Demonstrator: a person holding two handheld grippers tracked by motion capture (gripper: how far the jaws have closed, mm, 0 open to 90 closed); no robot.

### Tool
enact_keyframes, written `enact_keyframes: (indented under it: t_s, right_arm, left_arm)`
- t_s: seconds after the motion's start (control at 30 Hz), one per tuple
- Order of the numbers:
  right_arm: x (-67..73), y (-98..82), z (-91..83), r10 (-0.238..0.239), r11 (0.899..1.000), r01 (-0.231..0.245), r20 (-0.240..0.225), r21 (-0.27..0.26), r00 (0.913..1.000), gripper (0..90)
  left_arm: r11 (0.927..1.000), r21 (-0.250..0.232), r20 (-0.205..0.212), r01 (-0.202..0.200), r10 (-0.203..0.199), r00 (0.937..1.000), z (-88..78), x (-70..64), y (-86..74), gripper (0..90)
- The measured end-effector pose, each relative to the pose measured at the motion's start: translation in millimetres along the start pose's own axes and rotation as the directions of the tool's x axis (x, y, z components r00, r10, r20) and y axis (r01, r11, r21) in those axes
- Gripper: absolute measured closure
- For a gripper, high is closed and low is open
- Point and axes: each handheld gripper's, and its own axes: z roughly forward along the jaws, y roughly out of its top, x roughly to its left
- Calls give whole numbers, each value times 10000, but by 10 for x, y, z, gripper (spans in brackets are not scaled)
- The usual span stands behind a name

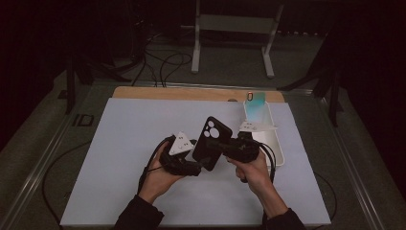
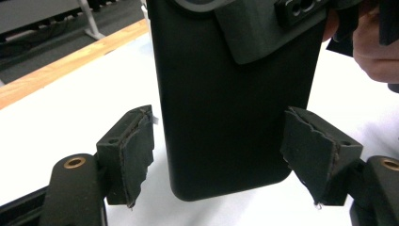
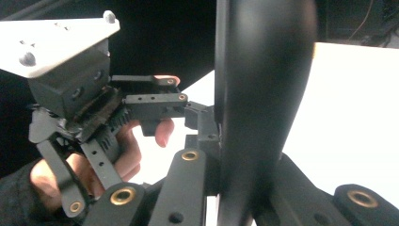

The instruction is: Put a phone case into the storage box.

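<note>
Right tool (image 1: 225,145) clamps a black phone case (image 1: 211,142), light, flexible and smooth; left tool (image 2: 219,160), jaws apart, flanks its lower edges, the likeliest hold.

Dim lab or recording room: white sheet (image 1: 134,143) on wooden tabletop (image 1: 191,93) under grippers, loose cables (image 1: 163,64) on grey floor beyond them, white metal stand (image 1: 234,28) farther off, dark surroundings.
</note>
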Motion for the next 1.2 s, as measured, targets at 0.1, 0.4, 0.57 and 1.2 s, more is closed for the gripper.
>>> enact_keyframes:
  t_s: [0.1,0.4,0.57,1.2]
  right_arm:
    - [12,11,-3,-147,9999,147,-21,-3,9999,867]
    - [14,53,-84,-459,9989,459,-62,-8,9989,865]
    - [40,86,-123,-686,9976,685,-286,-57,9972,864]
    - [213,137,-112,-1711,9851,1707,-1887,-183,9670,860]
  left_arm:
    - [10000,-14,81,34,-34,10000,-9,16,-11,244]
    - [9986,-2,762,533,-531,9957,-91,142,-56,149]
    - [9977,-11,1352,683,-675,9885,-104,176,-92,145]
    - [9993,26,2919,362,-354,9558,-56,110,-105,199]
